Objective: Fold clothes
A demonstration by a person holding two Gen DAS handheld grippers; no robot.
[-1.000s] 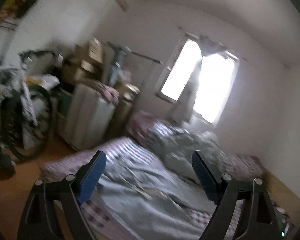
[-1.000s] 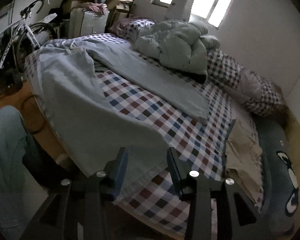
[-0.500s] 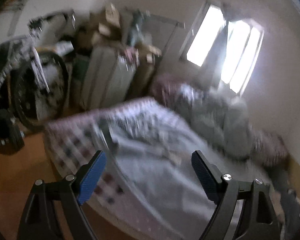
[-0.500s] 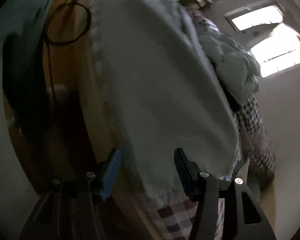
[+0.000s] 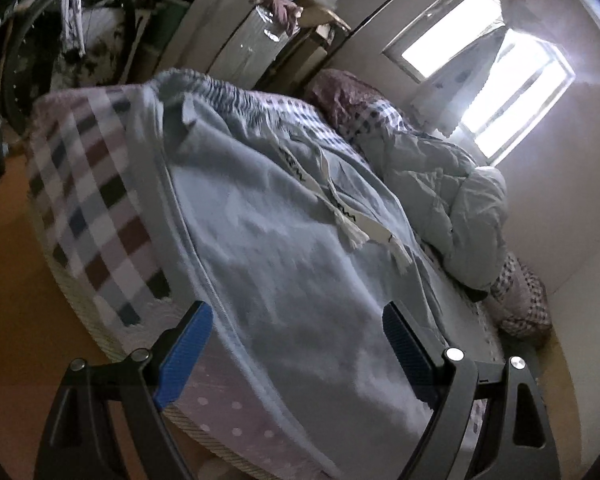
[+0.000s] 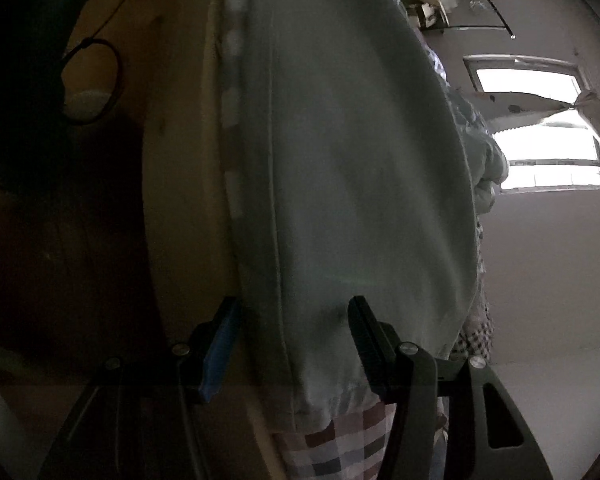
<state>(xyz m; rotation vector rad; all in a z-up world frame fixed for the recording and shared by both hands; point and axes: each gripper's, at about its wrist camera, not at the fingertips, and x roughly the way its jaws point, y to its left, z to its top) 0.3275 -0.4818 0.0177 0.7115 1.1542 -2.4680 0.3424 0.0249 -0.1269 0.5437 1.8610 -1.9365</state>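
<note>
A pair of light grey-blue trousers [image 5: 284, 248] with white drawstrings [image 5: 352, 224] lies spread on the checked bed sheet [image 5: 96, 200]. My left gripper [image 5: 296, 336] is open and empty, low over the trousers near the bed's edge. In the right wrist view the same trousers [image 6: 356, 168] hang over the bed's side, the leg hem [image 6: 324, 400] lying between the fingers. My right gripper [image 6: 292, 332] is open around that hem; the pads stand apart from the cloth.
A rumpled pale quilt [image 5: 452, 184] and checked pillows [image 5: 524, 300] lie at the bed's far side under the window [image 5: 488, 80]. A bicycle [image 5: 60, 40] and stacked boxes stand beyond the bed. The brown floor [image 6: 100, 220] with a dark cable loop [image 6: 92, 80] lies beside the bed.
My left gripper has dropped from facing the room to low over the trousers. My right gripper has tilted and come down to the leg hem at the bed's side, opening somewhat wider.
</note>
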